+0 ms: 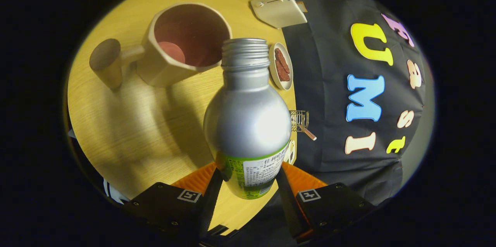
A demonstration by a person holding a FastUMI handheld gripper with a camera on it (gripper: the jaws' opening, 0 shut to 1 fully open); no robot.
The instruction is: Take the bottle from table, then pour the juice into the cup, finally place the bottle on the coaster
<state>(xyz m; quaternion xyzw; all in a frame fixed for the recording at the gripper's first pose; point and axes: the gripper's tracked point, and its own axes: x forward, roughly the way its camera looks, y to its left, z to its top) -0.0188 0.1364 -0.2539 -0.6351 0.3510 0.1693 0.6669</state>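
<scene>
So the gripper [248,179] is clamping the bottle [248,123] right now, one finger pressing in on each side of the labelled lower body, and the silver bottle is sitting squarely between them with its neck pointing up toward 12 o'clock from the fingers. The cap is off, so the threaded mouth is showing open, and it's leaning in close to the cup [186,43], which is sitting just beyond the bottle at roughly 11 o'clock. The mouth is hanging right beside the cup's near rim, maybe overlapping it a touch, can't tell if they're actually touching. The cup is a chunky cream mug with a reddish inside and a wooden handle [106,63] sticking out around 9 o'clock from it. Whether there's juice in it I honestly can't tell. Everything's resting on the round wooden table [128,131]. At about 1 o'clock from the bottle's neck a small dish [281,67] with brownish pieces is sitting near the table edge, and further out at 12 to 1 o'clock a cream boxy gadget [278,9] is lying at the edge too. Around 3 o'clock from the bottle's body a little wire rack [299,120] is peeking out.
</scene>
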